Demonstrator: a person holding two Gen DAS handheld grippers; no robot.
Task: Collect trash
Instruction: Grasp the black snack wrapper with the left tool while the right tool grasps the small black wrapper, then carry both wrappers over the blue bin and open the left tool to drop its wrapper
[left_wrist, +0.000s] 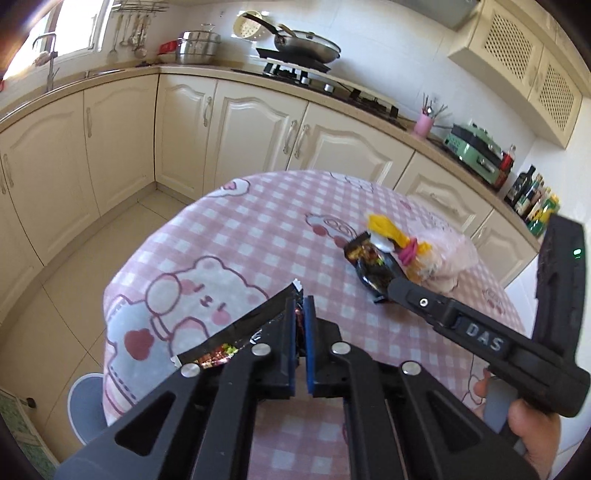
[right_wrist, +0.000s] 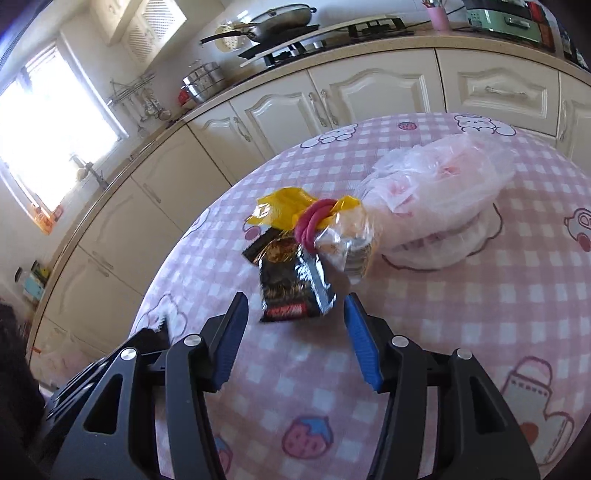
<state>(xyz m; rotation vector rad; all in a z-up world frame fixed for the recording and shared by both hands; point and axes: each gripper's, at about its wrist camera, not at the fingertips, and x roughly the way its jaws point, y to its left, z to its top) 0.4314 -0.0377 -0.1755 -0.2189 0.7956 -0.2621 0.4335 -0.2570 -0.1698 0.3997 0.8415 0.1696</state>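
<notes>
My left gripper (left_wrist: 303, 306) is shut on a torn black snack wrapper (left_wrist: 236, 336), held above the pink checked tablecloth (left_wrist: 258, 236). My right gripper (right_wrist: 295, 314) is open, its blue pads on either side of a second black snack wrapper (right_wrist: 291, 284) lying on the tablecloth (right_wrist: 443, 314). That wrapper also shows in the left wrist view (left_wrist: 369, 264), with the right gripper (left_wrist: 384, 291) reaching to it. A yellow and clear bag tied with a pink band (right_wrist: 317, 221) lies just behind the wrapper. A crumpled clear plastic bag (right_wrist: 439, 192) lies to the right of it.
Cream kitchen cabinets (left_wrist: 255, 129) and a counter with a stove and pan (left_wrist: 306, 48) run behind the table. A green appliance (left_wrist: 476, 151) and bottles (left_wrist: 532, 199) stand on the counter at right. A tiled floor (left_wrist: 74, 277) lies to the left of the table.
</notes>
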